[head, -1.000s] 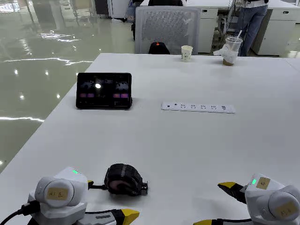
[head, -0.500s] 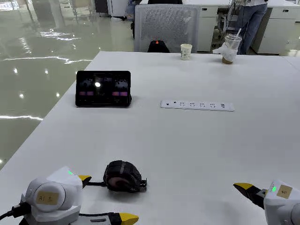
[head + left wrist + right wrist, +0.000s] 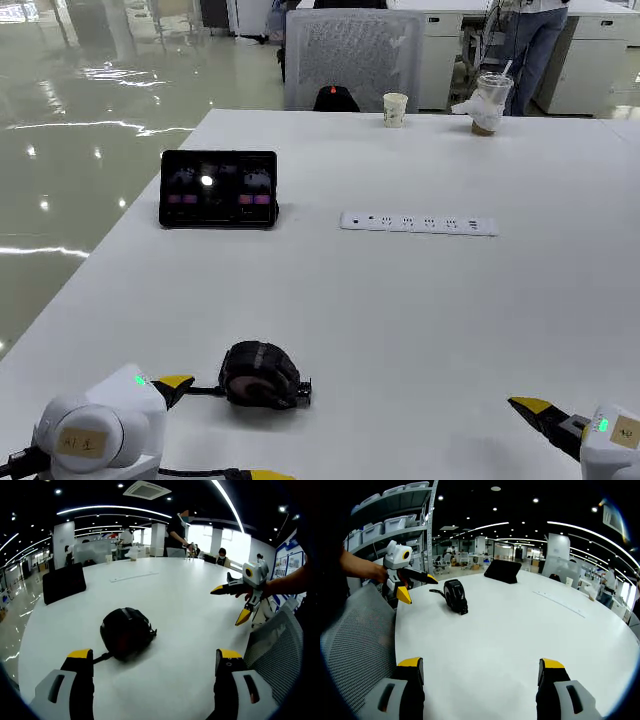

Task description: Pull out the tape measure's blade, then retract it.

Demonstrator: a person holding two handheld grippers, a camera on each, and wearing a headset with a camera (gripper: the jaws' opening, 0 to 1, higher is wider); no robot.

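Observation:
A black tape measure (image 3: 262,375) lies on the white table (image 3: 400,300) near its front edge, blade retracted and a short strap trailing to its left. My left gripper (image 3: 222,430) is open just short of it, one yellow fingertip beside the strap. In the left gripper view the tape measure (image 3: 125,632) sits ahead of the open left gripper (image 3: 154,657), nearer the left jaw and untouched. My right gripper (image 3: 540,412) is far off at the lower right, open, holding nothing. From the right gripper (image 3: 480,664) the tape measure (image 3: 455,595) lies far ahead, with the left gripper (image 3: 417,587) beside it.
A dark tablet (image 3: 219,189) stands at the table's left side. A white power strip (image 3: 418,224) lies mid-table. A paper cup (image 3: 396,109) and a plastic cup (image 3: 492,100) stand at the far edge, behind them a mesh chair (image 3: 350,60).
Both grippers have drawn back toward the person, the right one also sliding right. The tape measure has stayed in place on the table.

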